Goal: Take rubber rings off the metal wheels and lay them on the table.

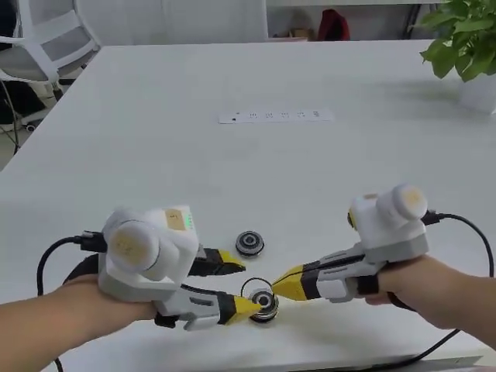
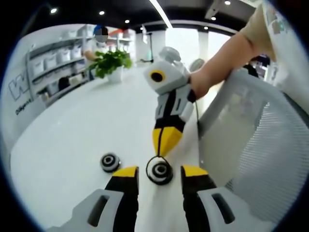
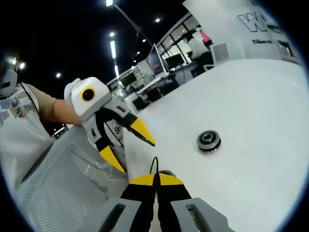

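Observation:
A metal wheel [image 1: 264, 302] lies near the table's front edge, between the spread yellow tips of my left gripper [image 1: 244, 284], which is open. In the left gripper view the wheel [image 2: 160, 172] sits with a gap to each jaw. My right gripper [image 1: 283, 288] comes in from the right and is shut on the thin black rubber ring [image 2: 155, 160], pulled partly up off that wheel. In the right gripper view its jaws [image 3: 155, 180] pinch the ring strand [image 3: 154, 165]. A second wheel [image 1: 249, 242] with its ring on lies a little farther back.
A white power strip [image 1: 275, 116] lies at mid-table. A potted plant [image 1: 461, 39] stands at the far right corner, and an office chair [image 1: 46, 39] at the far left. The table's front edge [image 1: 325, 364] runs just below the grippers.

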### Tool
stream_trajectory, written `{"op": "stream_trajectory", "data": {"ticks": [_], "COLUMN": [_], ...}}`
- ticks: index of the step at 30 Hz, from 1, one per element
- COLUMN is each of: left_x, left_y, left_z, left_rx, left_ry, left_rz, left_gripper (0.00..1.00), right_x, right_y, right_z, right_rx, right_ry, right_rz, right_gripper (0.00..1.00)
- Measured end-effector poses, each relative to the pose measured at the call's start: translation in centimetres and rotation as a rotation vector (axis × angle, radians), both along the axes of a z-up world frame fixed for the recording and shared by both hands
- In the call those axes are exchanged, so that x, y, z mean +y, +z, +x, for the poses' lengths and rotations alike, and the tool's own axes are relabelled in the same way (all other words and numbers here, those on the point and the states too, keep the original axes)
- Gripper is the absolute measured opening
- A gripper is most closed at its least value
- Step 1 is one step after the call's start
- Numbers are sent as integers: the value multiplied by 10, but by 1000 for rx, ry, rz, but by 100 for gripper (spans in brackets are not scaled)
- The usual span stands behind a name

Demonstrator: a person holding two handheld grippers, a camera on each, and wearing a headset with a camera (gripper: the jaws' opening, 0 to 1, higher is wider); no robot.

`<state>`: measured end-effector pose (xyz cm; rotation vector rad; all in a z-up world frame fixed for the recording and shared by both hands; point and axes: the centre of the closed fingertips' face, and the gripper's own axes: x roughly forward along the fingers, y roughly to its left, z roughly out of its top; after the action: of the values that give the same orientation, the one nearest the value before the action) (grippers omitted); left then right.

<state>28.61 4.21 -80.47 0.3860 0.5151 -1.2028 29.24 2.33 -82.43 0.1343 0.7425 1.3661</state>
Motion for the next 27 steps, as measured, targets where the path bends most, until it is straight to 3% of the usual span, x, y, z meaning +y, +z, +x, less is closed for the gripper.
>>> {"op": "stream_trajectory", "data": {"ticks": [14,27], "left_x": [28,53], "left_y": [21,23], "left_z": [-1,-5], "left_rx": [1,7], "left_ry": [65,129], "left_rz": [-66,-90], "left_gripper": [47,54], "right_x": [9,31], "right_y": [11,18], "right_z": [0,1], "right_rx": [-5,-9], "right_ry": [13,33], "right_rz": [12,19], "right_gripper": [0,0]}}
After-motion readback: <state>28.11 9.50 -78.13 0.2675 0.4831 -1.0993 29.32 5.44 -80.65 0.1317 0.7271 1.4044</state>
